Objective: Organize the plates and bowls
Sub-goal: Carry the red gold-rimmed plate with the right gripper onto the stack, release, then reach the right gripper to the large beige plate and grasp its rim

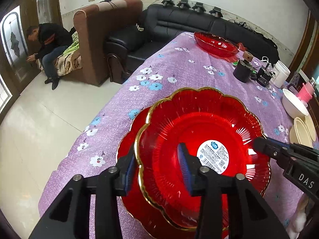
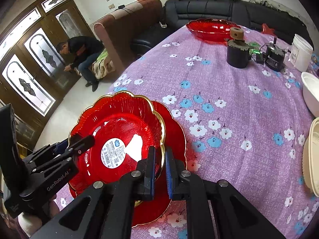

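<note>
A: Where is the top red plate (image 1: pixel 201 139) seen?

B: It is seen on a second red plate (image 1: pixel 127 139), at the near left of the purple tablecloth (image 1: pixel 179 63).

A: And the tools?

B: Its right rim is clamped by the right gripper (image 2: pixel 160 171). The left gripper (image 1: pixel 159 169) is spread wide astride the left rim.

Table (image 2: pixel 229 103), floral purple cloth (image 1: pixel 159 63), red plates (image 2: pixel 175 131), perhaps bowls (image 2: pixel 311 91)

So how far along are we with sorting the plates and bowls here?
Early to midway. Done: the cream bowls look nested. In hand: the left gripper and right gripper straddle opposite rims of the top red plate, which sits off-centre on the lower red plate. Left: the far red dish and the white bowl stand apart.
</note>
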Demonstrator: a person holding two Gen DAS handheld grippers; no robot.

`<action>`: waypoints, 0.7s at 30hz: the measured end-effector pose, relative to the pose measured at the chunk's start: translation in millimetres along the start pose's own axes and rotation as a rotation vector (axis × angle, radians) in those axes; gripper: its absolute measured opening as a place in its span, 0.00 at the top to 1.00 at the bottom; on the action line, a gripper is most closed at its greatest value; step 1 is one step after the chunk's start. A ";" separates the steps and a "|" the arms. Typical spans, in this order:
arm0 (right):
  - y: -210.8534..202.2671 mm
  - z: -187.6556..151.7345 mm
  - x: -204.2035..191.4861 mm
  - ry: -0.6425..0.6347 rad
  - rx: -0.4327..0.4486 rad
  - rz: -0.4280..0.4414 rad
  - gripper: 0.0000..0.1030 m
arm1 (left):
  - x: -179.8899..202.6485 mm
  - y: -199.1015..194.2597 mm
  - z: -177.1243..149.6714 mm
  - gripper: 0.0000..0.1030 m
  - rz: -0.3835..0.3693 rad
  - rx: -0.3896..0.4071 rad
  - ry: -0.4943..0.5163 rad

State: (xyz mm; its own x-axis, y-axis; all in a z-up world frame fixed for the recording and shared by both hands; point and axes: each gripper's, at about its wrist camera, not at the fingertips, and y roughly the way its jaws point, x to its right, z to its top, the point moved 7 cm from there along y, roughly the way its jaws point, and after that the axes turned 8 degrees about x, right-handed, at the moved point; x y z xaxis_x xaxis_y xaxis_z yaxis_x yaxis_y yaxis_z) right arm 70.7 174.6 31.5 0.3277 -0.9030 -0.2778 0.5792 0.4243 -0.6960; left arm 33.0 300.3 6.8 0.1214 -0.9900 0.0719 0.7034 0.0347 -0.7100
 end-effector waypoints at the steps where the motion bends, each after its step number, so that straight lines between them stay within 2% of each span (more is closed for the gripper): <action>1: -0.9 0.4 -1.9 -0.016 0.014 -0.010 0.87 | -0.7 -2.4 0.3 0.49 -0.006 0.007 -0.006; 3: -3.2 0.2 -6.5 -0.073 0.051 -0.054 0.85 | -2.7 -7.1 0.8 0.44 -0.014 0.019 -0.018; 4: -3.4 0.2 -8.7 -0.093 0.064 -0.067 0.81 | -4.0 -9.5 0.7 0.44 -0.017 0.023 -0.024; 6: -4.5 0.2 -11.6 -0.106 0.082 -0.066 0.71 | -6.9 -13.7 -0.4 0.43 -0.025 0.023 -0.039; 8: -5.5 3.1 -9.6 -0.090 0.095 -0.057 0.54 | -11.1 -18.5 -2.5 0.41 -0.020 0.025 -0.053; 9: -7.0 4.3 -8.6 -0.083 0.103 -0.055 0.51 | -13.5 -21.7 -4.0 0.41 -0.017 0.028 -0.061; 12: -14.0 7.5 -3.2 -0.058 0.135 -0.058 0.50 | -20.3 -34.5 -8.9 0.40 -0.015 0.043 -0.090; 16: -26.9 6.3 6.7 -0.015 0.157 -0.049 0.50 | -23.2 -55.6 -12.6 0.30 -0.011 0.081 -0.121; 21: -49.8 -7.8 19.8 0.006 0.169 -0.035 0.49 | -7.8 -88.4 -17.2 0.23 -0.024 0.138 -0.120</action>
State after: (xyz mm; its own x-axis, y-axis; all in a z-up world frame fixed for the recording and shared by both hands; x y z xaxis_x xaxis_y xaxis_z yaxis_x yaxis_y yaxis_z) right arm 42.5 135.1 55.4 0.3009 -0.9175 -0.2601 0.7076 0.3976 -0.5841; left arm -42.1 302.5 57.0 0.1799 -0.9677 0.1769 0.7958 0.0375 -0.6044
